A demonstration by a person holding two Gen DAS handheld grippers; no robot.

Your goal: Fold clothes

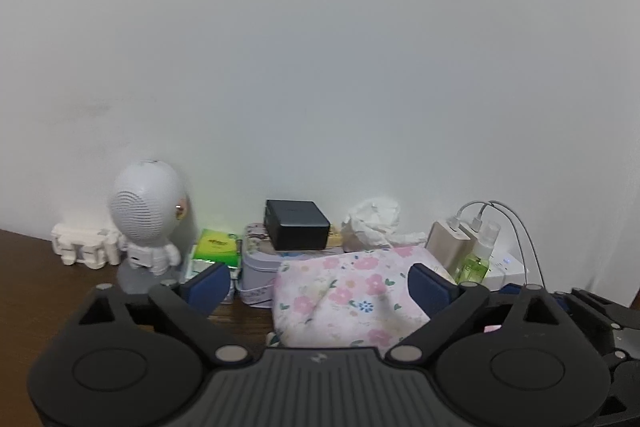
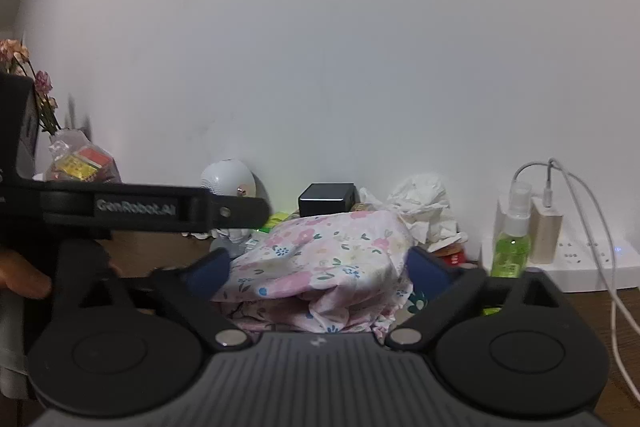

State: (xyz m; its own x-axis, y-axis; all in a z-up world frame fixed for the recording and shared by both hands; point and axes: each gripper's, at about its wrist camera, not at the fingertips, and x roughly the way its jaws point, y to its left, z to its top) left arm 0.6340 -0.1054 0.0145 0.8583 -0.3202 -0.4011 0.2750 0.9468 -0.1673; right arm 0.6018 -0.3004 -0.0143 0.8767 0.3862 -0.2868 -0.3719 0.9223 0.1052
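The floral cloth (image 2: 320,259), bundled with no clear long axis, sits at 12 o'clock between the spread right claw (image 2: 318,267); the left claw (image 1: 320,281) is likewise spread.

Your brown table (image 1: 32,279) carries the floral cloth (image 1: 344,295), an astronaut figure (image 1: 146,227), a tin (image 1: 258,267), and a power strip (image 2: 580,263).

Both wrist views sit low, facing the wall, closely sharing the floral garment (image 1: 344,295) (image 2: 320,259).

"GenRobot.AI" in pale letters on the left gripper (image 2: 160,207) side
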